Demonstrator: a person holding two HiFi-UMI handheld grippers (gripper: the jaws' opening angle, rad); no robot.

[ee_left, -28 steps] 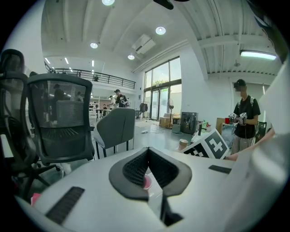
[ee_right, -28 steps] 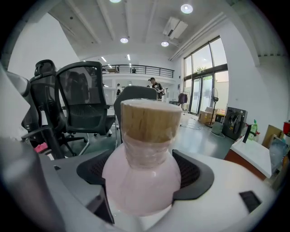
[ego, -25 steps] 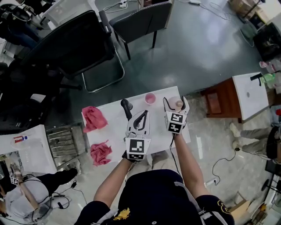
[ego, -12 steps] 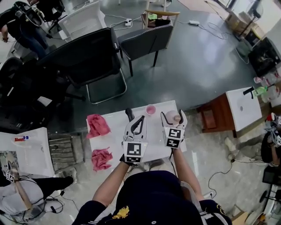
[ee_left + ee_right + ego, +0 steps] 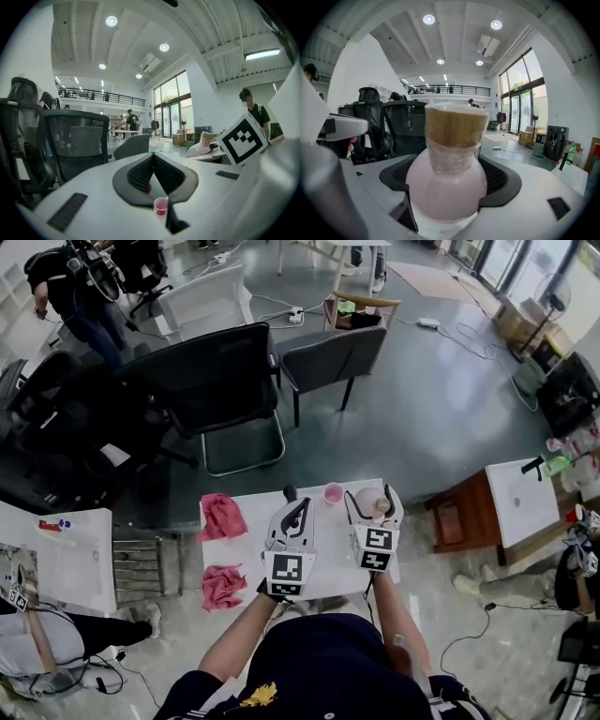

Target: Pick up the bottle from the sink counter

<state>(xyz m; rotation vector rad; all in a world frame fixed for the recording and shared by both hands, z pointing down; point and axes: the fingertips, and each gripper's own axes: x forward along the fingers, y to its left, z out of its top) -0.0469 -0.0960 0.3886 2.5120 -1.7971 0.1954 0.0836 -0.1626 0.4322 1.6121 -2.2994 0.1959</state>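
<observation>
A pink round-bodied bottle (image 5: 446, 190) with a cork-coloured top (image 5: 452, 124) sits between the jaws of my right gripper (image 5: 452, 171), which is shut on its body. In the head view the bottle (image 5: 371, 503) is over the right part of the white table (image 5: 328, 554), held in the right gripper (image 5: 373, 496). My left gripper (image 5: 302, 505) hovers just left of it, jaws pressed together and holding nothing. In the left gripper view the shut left gripper (image 5: 153, 160) points past a small pink cup (image 5: 161, 205), and the bottle (image 5: 200, 147) shows at the right.
Two red cloths (image 5: 222, 517) (image 5: 222, 585) lie on the table's left side, and a pink cup (image 5: 333, 493) and a black object (image 5: 289, 493) at its far edge. Office chairs (image 5: 220, 381) stand beyond. A white sink counter (image 5: 520, 498) with a black tap is at the right.
The head view has tilted up, so the table and both grippers sit lower in the picture. The right gripper keeps its hold on the bottle; the grippers have barely shifted against the table.
</observation>
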